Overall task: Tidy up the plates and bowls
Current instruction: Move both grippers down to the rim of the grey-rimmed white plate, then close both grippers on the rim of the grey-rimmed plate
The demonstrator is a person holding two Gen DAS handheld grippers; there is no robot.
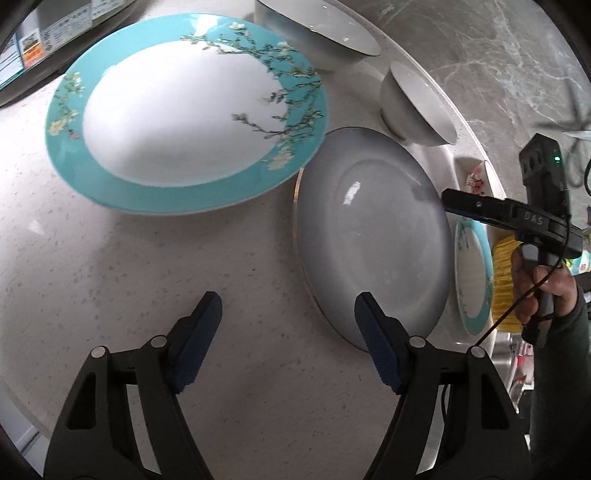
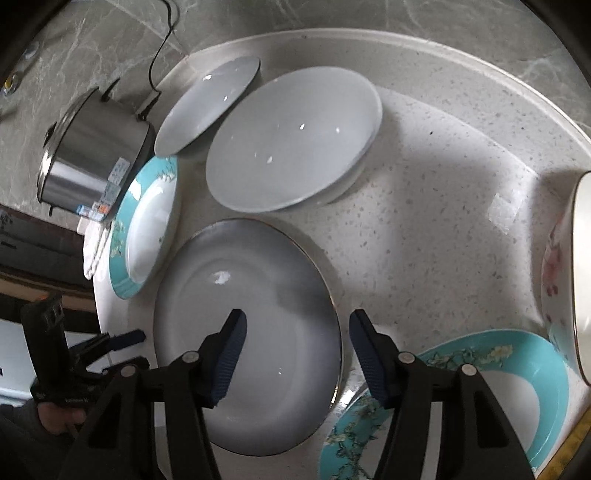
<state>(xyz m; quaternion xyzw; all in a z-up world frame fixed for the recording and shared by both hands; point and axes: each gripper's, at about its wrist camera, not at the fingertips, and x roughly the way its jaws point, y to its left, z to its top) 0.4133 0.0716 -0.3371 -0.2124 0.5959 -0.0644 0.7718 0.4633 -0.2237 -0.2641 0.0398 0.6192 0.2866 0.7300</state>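
Two grippers, left gripper (image 1: 288, 306) and right gripper (image 2: 297, 325), are hanging with jaws spread, straddling the grey plate's (image 2: 243, 295) three and nine o'clock edges.

Left tongs (image 1: 288, 314) angled steeply downward, jaws parted, right tongs (image 2: 297, 332) likewise tilted down, jaws apart

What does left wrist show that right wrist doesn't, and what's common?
Left wrist only: the right gripper reaching in from the side over the far rim of the grey plate, the hand on its grip, and something yellow at the counter's edge.

Right wrist only: a steel pot with its cord.

Both: the grey gold-rimmed plate, the large teal floral plate, a second teal plate, two plain bowls, a pink-flowered bowl, the speckled counter. Each view's own fingers stand apart.
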